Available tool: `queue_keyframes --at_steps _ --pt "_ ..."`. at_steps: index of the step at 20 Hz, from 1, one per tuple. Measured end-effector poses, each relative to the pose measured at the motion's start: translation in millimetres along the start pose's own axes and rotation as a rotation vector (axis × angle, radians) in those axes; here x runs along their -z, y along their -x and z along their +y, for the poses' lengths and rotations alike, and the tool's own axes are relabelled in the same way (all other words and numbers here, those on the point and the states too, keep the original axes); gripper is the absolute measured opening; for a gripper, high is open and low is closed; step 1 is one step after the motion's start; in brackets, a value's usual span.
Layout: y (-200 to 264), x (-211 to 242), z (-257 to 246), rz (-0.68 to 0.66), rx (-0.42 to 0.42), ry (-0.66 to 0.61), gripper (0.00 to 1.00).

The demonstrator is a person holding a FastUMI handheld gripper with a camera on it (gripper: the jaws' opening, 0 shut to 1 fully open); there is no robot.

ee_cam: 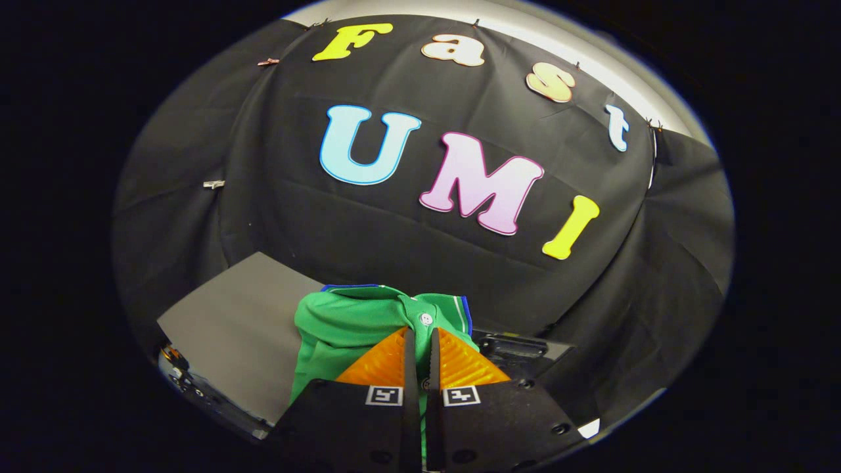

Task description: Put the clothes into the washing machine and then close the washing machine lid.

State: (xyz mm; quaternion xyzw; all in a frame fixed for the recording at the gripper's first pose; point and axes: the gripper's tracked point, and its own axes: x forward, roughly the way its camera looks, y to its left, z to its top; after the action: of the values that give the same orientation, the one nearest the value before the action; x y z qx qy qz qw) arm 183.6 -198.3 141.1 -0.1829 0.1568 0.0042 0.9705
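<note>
Your gripper [420, 336] has its jaws drawn almost together, and a thin fold of the green shirt [355, 328] shows in the narrow slot between them, so they are pinching the cloth. The shirt hangs bunched around and just ahead of the fingertips, lifted against the black cloth wall [394, 223]. Its collar end points up and away from you: you can see the blue-edged collar [460, 305] along the top and a white button [426, 318] on the placket just above the tips. The placket runs straight down into the gap, so the shirt's long axis lies roughly along the line of your fingers (the lower part of it is hidden behind the gripper body, so you cannot tell how far it hangs). To the left of the shirt lies a flat grey panel [230, 328], tilted, with some cabling at its near corner. To the right, just past the fingers, sits a dark device [512, 347], too dim to make out.
</note>
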Motion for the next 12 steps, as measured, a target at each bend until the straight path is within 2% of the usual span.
queue_keyframes --at_steps 6,12 --pt "-12 22 -74 -0.005 0.026 -0.039 0.08" --pt "-44 83 -127 0.037 0.056 -0.029 0.08"
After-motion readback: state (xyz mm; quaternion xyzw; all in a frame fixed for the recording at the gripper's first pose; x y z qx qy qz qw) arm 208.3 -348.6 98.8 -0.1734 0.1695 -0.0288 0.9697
